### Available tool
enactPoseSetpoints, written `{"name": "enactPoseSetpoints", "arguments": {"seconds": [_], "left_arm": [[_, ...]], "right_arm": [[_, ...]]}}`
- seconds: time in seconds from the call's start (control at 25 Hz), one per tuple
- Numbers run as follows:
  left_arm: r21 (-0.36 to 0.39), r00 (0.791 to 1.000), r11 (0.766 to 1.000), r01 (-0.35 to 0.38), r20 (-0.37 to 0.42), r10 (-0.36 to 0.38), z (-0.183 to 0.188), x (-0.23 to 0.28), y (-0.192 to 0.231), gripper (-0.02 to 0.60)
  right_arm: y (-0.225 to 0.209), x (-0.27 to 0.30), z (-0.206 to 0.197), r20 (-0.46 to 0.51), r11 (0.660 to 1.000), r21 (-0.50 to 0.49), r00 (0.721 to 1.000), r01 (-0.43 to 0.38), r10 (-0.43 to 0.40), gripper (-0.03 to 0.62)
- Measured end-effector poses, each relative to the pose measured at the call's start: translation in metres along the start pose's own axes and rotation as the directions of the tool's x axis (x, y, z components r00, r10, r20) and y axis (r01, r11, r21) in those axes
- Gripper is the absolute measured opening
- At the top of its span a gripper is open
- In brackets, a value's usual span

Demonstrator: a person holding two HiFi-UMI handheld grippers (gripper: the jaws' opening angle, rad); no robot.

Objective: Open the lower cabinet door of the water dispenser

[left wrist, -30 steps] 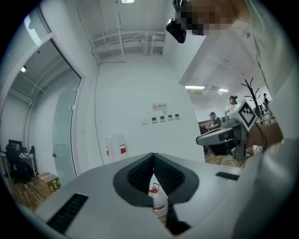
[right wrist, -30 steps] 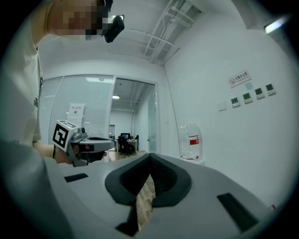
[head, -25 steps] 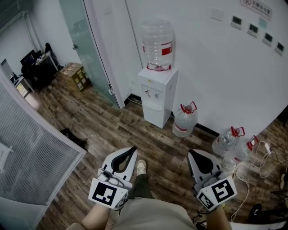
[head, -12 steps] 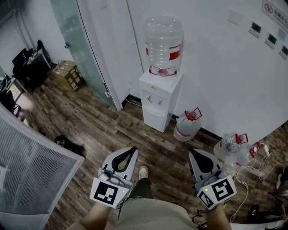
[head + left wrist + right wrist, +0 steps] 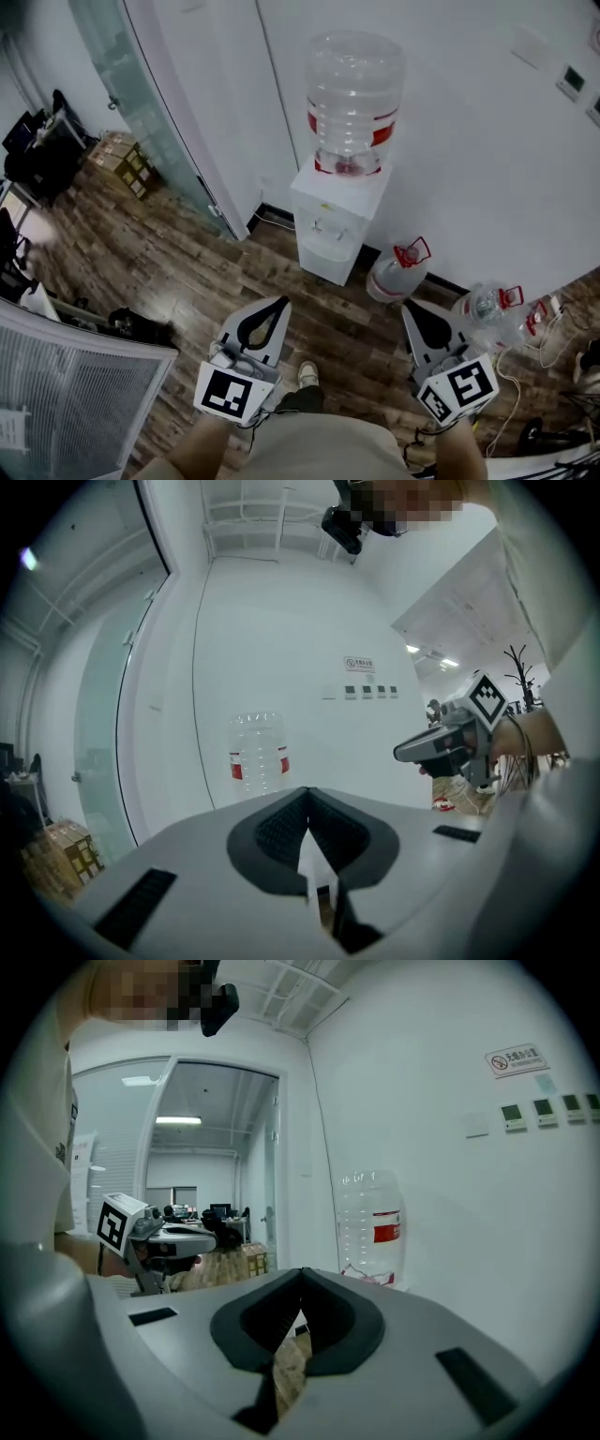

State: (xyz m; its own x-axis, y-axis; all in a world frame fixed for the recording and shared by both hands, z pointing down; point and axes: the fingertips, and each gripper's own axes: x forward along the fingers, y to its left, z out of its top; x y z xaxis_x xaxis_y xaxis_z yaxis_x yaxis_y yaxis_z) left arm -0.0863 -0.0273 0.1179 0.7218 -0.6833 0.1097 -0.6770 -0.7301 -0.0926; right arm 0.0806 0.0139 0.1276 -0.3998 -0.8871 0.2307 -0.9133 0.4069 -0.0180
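Left gripper (image 5: 280,303) and right gripper (image 5: 409,307) jaws are together, holding nothing. Both are well short of the white dispenser (image 5: 339,220), bottle (image 5: 354,98) atop.

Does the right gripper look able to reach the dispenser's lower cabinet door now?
Probably not yet: right gripper, shut, hangs short of the water dispenser, open floor between; nothing blocks it.
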Motion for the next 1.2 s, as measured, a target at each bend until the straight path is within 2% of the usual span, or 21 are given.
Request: {"name": "enactPoseSetpoints", "arguments": {"seconds": [0.32, 0.6, 0.84, 1.2], "left_arm": [[0.027, 0.998, 0.999, 0.047, -0.033, -0.046, -0.014, 0.056, 0.05, 0.006], [0.02, 0.997, 0.998, 0.067, -0.039, -0.066, -0.017, 0.092, 0.061, 0.006], [0.007, 0.998, 1.0, -0.003, -0.057, 0.003, -0.023, 0.111, 0.069, 0.006], [0.012, 0.993, 0.996, -0.092, -0.074, 0.093, -0.028, 0.151, 0.051, 0.006]], "right_arm": [[-0.039, 0.061, 0.005, -0.016, 0.996, -0.041, 0.997, 0.077, -0.078, 0.006], [-0.07, 0.087, 0.005, -0.034, 0.996, -0.015, 0.996, 0.082, -0.083, 0.006], [-0.092, 0.106, -0.002, -0.04, 0.999, -0.001, 0.999, 0.032, -0.032, 0.006], [-0.137, 0.122, -0.015, -0.045, 0.999, 0.009, 0.998, -0.037, 0.038, 0.006]]}}
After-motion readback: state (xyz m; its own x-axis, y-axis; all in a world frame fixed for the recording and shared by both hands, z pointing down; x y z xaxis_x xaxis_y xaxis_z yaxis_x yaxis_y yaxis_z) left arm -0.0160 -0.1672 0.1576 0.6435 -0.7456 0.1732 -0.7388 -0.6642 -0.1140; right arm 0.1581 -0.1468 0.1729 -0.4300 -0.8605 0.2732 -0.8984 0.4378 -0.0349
